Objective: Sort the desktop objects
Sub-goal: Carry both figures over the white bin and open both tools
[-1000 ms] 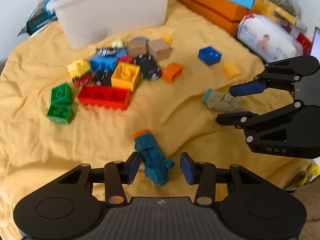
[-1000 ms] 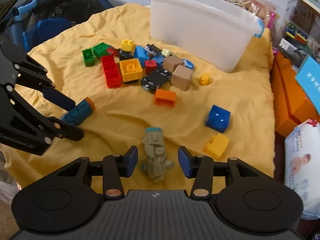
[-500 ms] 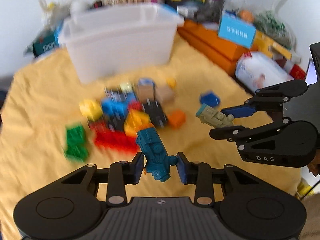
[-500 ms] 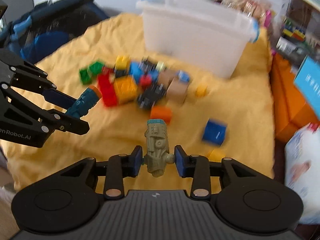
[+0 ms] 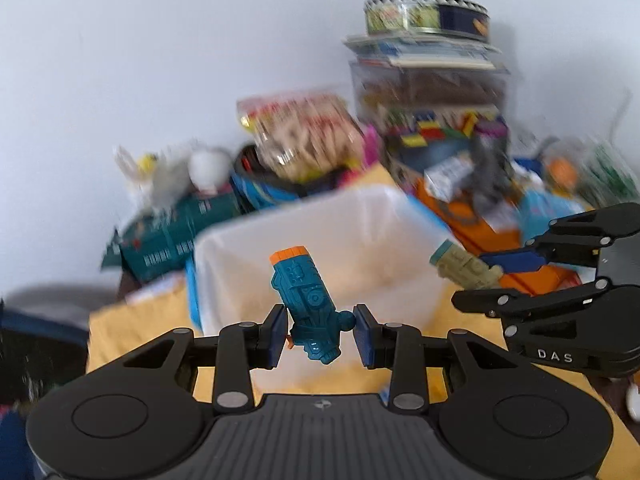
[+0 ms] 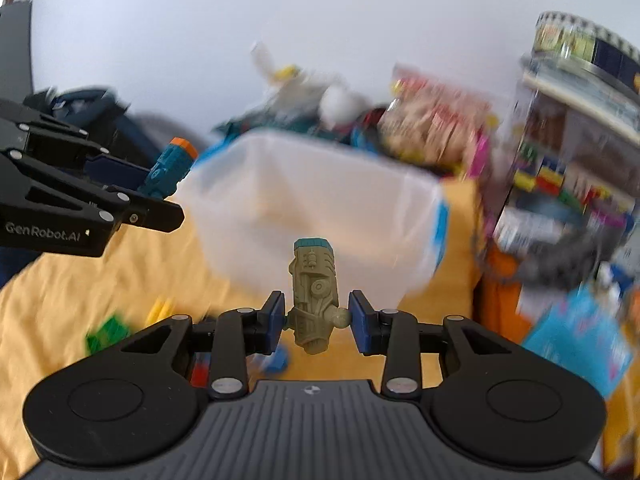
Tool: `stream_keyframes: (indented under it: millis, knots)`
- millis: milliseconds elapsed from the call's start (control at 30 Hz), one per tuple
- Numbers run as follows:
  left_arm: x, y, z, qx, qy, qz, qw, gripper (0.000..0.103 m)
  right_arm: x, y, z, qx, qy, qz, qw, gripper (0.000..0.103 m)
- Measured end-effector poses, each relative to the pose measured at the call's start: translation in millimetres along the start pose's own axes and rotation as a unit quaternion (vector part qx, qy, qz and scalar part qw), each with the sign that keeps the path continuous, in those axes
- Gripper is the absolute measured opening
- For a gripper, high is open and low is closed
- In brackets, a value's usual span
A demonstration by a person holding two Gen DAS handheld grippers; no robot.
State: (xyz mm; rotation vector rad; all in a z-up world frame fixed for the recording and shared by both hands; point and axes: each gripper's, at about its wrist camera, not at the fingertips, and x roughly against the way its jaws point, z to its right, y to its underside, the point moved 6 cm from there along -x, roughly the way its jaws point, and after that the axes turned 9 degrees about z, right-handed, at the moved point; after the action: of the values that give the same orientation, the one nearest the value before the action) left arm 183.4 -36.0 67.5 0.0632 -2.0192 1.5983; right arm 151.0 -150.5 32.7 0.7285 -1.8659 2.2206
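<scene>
My left gripper (image 5: 321, 334) is shut on a teal toy with an orange tip (image 5: 308, 304), held in the air in front of the white plastic bin (image 5: 248, 256). My right gripper (image 6: 316, 320) is shut on an olive-green toy with a teal cap (image 6: 313, 292), also lifted in front of the bin (image 6: 400, 216). The right gripper and its olive toy (image 5: 464, 268) show at the right of the left wrist view. The left gripper with the teal toy (image 6: 168, 168) shows at the left of the right wrist view.
The yellow cloth (image 6: 100, 280) lies below, with blurred loose bricks, one green (image 6: 106, 334). Behind the bin stand snack bags (image 5: 304, 136), a stack of boxes topped by a round tin (image 5: 426, 12), orange boxes (image 5: 480, 232) and a dark bag (image 6: 80, 112).
Both grippers closed on their toys, lifted them off the cloth and moved up toward the white bin; the brick pile has dropped out of the left view.
</scene>
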Motion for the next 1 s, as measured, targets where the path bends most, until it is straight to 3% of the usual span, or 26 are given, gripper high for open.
stream_keyframes:
  millis: [167,333,800,1000]
  knots:
    - [-44.9,-26.6,-19.0,0.011,-0.012,0.002,0.9999,0.039,-34.9,-45.0,23.2,-0.021,0.026,0.025,0.999,0.039]
    - [-85.1,-27.3,-30.2,0.019,-0.022,-0.021,0.9994,0.039,-66.0,-64.2,35.0,-0.026,0.039,0.024,0.999,0.039]
    - [-122.1,7.2,-37.4,0.020,-0.031,-0.073,0.9966,0.040,-110.2,-31.9,36.4,-0.047,0.037,-0.050,0.997,0.039]
    - [-99.9,1.1,-30.3,0.010,-0.038,-0.046,0.9981,0.055,-100.1,-33.8,33.9,-0.041,0.042,-0.038,0.998,0.042]
